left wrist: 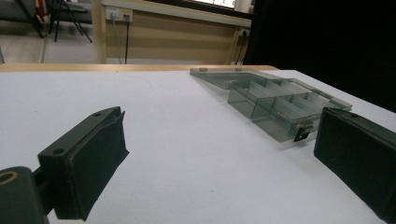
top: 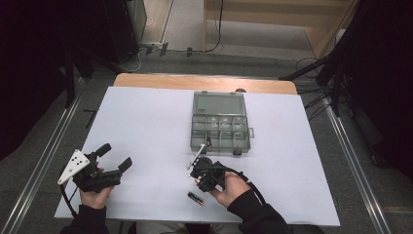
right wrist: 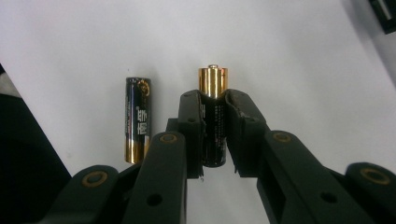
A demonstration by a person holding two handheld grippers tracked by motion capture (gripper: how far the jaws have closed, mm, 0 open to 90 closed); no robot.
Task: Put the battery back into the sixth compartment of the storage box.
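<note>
My right gripper (right wrist: 215,100) is shut on a black-and-gold battery (right wrist: 213,80), whose gold tip sticks out past the jaws. A second black-and-gold battery (right wrist: 137,119) lies on the white table just left of the jaws; in the high view this loose battery (top: 195,197) lies at the front edge, close below my right gripper (top: 199,183). A clear grey compartment box (top: 219,126) stands open mid-table, beyond the right hand. My left gripper (top: 115,157) is held at the front left, open, with nothing between its jaws. Past them sits the compartment box (left wrist: 280,105).
The white table sheet (top: 146,126) spreads wide between the two hands. A bare wooden strip (top: 204,82) runs along the far edge. Dark stands and cables (top: 316,73) crowd the floor beyond the table.
</note>
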